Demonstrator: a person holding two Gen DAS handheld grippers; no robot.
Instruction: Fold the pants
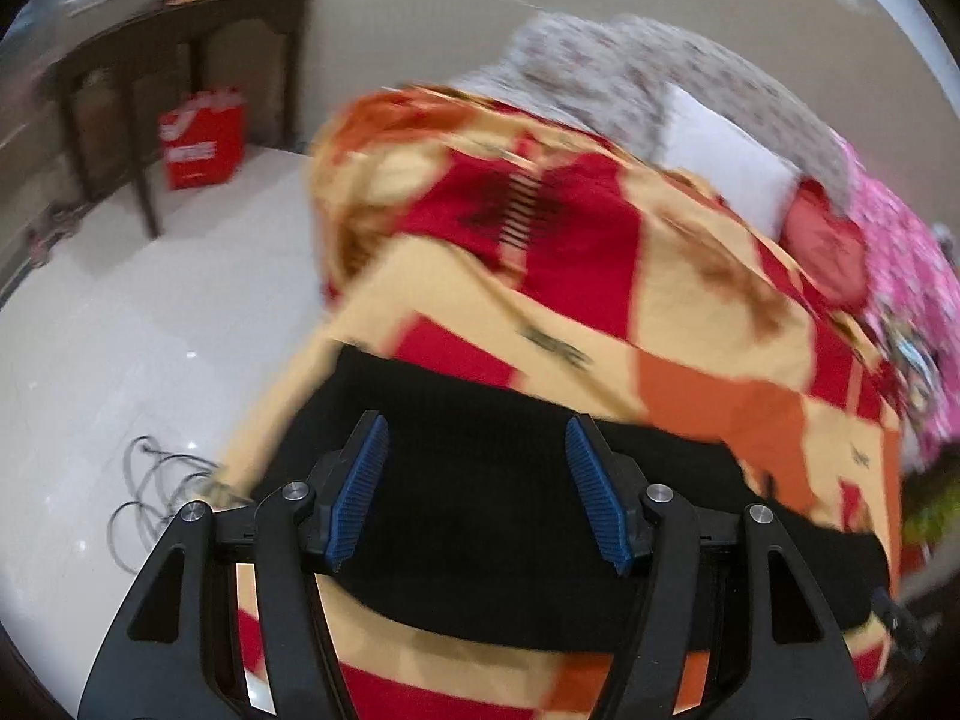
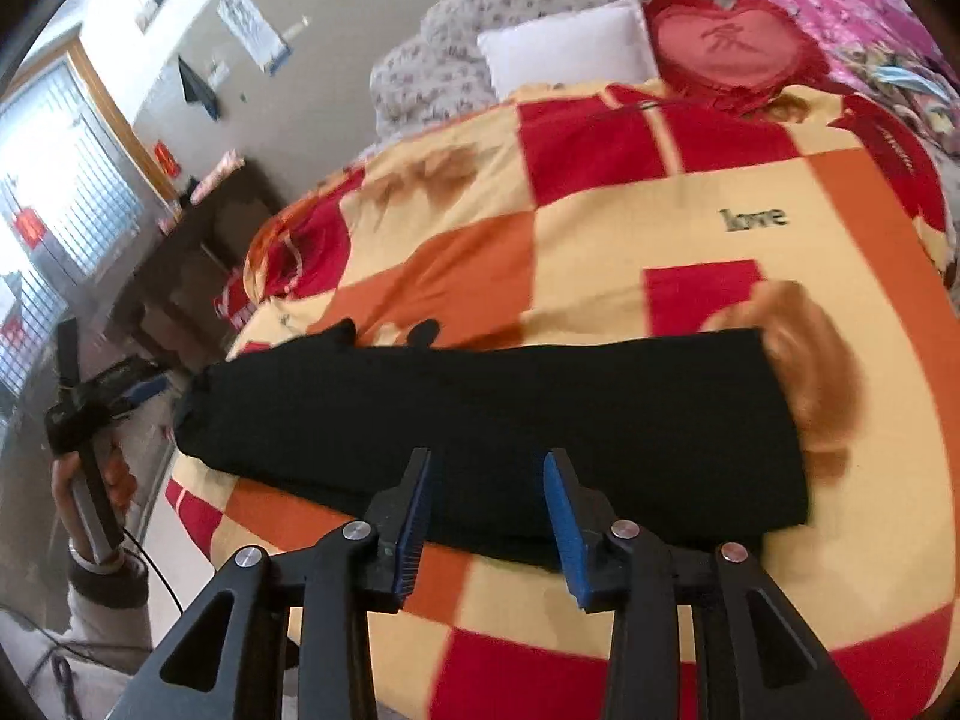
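Open right gripper (image 2: 487, 483) above black pants (image 2: 540, 396)

This is a bedroom in a home: a bed (image 2: 600, 228) is taking up most of both views, wearing a red, orange and cream patchwork quilt (image 2: 690, 192). Toward twelve o'clock a white pillow (image 2: 564, 42), a red heart-shaped cushion (image 2: 729, 51) and flowered bedding (image 2: 480, 0) are lying at its head. At ten o'clock a dark wooden side counter (image 1: 180, 54) is standing against the beige wall, with a red shopping bag (image 1: 201, 141) sitting on the pale tiled floor (image 1: 120, 330) and daylight coming through a window with blinds (image 2: 66, 192).
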